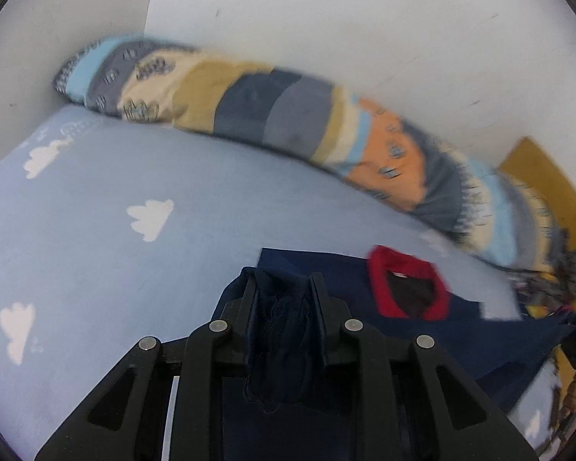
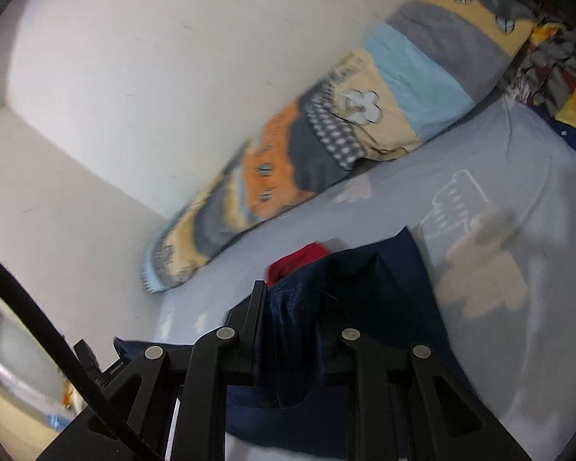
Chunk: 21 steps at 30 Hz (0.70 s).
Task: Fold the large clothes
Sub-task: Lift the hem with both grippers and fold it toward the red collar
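A navy garment [image 1: 422, 330] with a red collar [image 1: 407, 288] lies partly spread on a light blue bed sheet with white clouds [image 1: 134, 211]. My left gripper [image 1: 284, 288] is shut on a bunched edge of the navy cloth, held above the sheet. In the right wrist view the same navy garment [image 2: 384, 288] is lifted, its red collar [image 2: 299, 259] showing behind it. My right gripper [image 2: 292, 299] is shut on another navy edge; cloth drapes over its right finger and hides it.
A long patchwork bolster [image 1: 288, 123] lies along the white wall at the back of the bed; it also shows in the right wrist view [image 2: 326, 146]. A yellow board [image 1: 545, 180] and dark patterned bedding [image 2: 549, 57] sit at the right. A black cable [image 2: 38, 326] crosses the lower left.
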Tool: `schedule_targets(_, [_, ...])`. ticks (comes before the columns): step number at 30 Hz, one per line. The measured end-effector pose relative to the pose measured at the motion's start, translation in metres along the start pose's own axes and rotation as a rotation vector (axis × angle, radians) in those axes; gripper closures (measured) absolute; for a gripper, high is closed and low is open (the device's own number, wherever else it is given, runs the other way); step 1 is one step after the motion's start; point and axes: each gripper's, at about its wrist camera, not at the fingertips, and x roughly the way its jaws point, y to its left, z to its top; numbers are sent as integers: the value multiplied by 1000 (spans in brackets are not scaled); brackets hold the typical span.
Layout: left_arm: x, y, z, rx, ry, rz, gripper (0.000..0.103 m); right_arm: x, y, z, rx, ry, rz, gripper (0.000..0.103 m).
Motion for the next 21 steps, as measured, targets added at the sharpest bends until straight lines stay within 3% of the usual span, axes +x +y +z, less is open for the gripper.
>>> schedule_targets(5, [104, 8, 16, -53, 118, 20, 73, 103, -60, 33, 102, 83, -102, 79])
schedule_targets(6, [116, 10, 19, -67, 118, 28, 68, 116, -70, 37, 123, 96, -119, 74])
schedule_targets(7, [127, 14, 21, -91, 109, 35, 50, 129, -82, 39, 164, 108, -122, 70])
schedule_targets(8, [132, 19, 22, -119, 104, 38, 30, 147, -99, 42, 232, 148, -110, 52])
schedule_targets(9, [135, 24, 25, -155, 95, 34, 27, 156, -109, 44, 269, 181, -103, 40])
schedule_targets(10, [135, 29, 27, -184, 78, 25, 27, 161, -118, 46, 307, 193, -93, 40])
schedule_targets(14, [119, 33, 31, -164, 50, 11, 27, 147, -135, 44, 386, 164, 9, 40])
schedule_targets(19, [85, -2, 21, -26, -60, -3, 26, 101, -100, 38, 234, 45, 46, 36])
schedule_targets(21, [73, -17, 17, 25, -118, 4, 25, 86, -85, 38, 179, -11, 58, 27])
